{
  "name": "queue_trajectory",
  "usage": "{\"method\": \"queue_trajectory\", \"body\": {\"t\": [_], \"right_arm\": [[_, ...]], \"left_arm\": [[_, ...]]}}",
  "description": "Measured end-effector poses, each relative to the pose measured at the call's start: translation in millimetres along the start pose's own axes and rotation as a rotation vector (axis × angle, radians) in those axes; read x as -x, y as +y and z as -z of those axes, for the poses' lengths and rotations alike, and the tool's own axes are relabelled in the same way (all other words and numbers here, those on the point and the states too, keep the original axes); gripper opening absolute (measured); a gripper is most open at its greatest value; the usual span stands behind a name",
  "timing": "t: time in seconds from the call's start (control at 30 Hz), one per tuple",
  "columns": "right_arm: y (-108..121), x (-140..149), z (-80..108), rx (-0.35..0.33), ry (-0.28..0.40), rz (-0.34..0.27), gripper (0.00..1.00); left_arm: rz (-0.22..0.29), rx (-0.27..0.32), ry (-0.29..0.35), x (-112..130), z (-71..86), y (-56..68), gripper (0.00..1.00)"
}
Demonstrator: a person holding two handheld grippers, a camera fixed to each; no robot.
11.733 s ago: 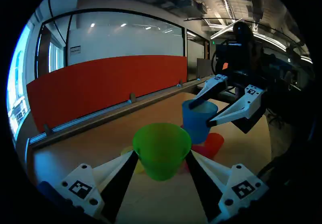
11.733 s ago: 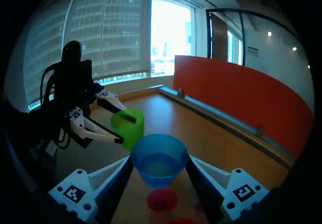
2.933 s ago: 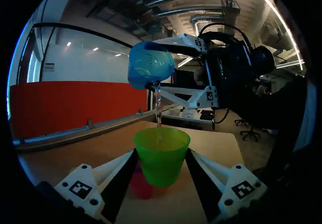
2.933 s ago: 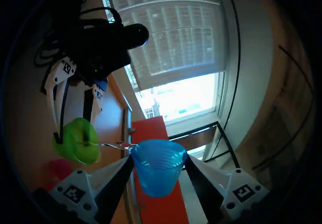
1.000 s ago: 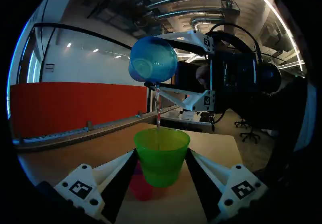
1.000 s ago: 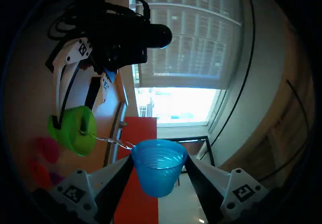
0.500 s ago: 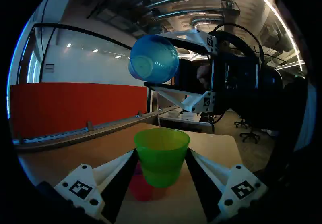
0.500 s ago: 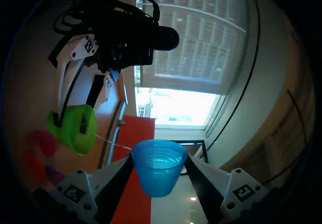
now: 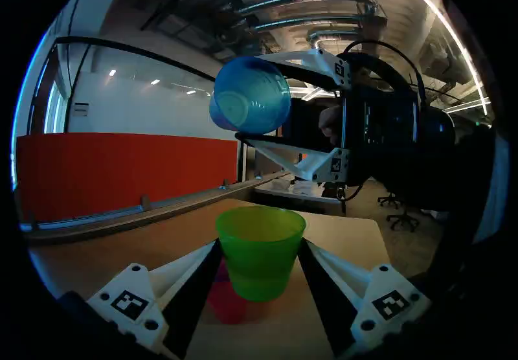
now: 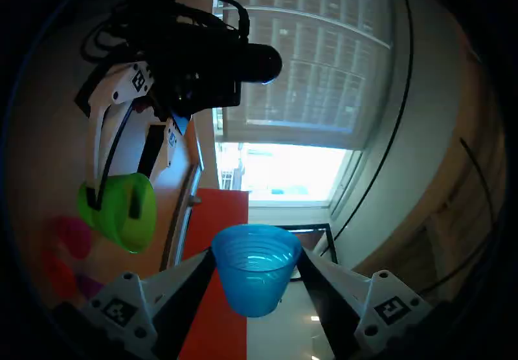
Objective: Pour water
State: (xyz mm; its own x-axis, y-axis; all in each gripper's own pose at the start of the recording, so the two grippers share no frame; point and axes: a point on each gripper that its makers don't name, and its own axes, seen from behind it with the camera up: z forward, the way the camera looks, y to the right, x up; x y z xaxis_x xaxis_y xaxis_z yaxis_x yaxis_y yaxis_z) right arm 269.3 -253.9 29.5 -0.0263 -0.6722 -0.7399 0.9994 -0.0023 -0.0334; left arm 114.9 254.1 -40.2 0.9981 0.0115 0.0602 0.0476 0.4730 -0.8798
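In the left gripper view, we've got the wooden table running underneath, with the orange partition along its far edge at 9 o'clock. Our right gripper is clamped on the blue cup, tipped sideways at 12 o'clock, above the upright green cup that our left gripper squeezes at 6. A pink cup peeks out at 7, half-blocked by the green one.

Left tongs, right tongs: clamped.

Translucent plastic green cup, wood tbl
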Motion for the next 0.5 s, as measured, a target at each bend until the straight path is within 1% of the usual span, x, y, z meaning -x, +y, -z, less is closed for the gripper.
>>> {"method": "queue_trajectory", "body": {"t": [0.13,0.23,0.33,0.5], "right_arm": [[-2.1,-0.7,1.3,-0.001,0.001,-0.029,0.92],[-4.1,-0.8,2.5,-0.001,0.002,-0.064,0.91],[-5.0,-0.8,4.3,-0.001,0.003,-0.113,0.91],[-5.7,-0.9,8.4,-0.002,0.010,-0.222,0.91]], "left_arm": [[-0.002,-0.001,-0.001,-0.6,0.5,-0.3,0.83],[-0.002,-0.002,-0.001,-1.0,0.9,-0.4,0.83],[-0.002,-0.004,-0.001,-1.0,1.3,-1.0,0.83],[-0.004,-0.009,-0.003,-1.2,1.6,-2.5,0.83]]}}
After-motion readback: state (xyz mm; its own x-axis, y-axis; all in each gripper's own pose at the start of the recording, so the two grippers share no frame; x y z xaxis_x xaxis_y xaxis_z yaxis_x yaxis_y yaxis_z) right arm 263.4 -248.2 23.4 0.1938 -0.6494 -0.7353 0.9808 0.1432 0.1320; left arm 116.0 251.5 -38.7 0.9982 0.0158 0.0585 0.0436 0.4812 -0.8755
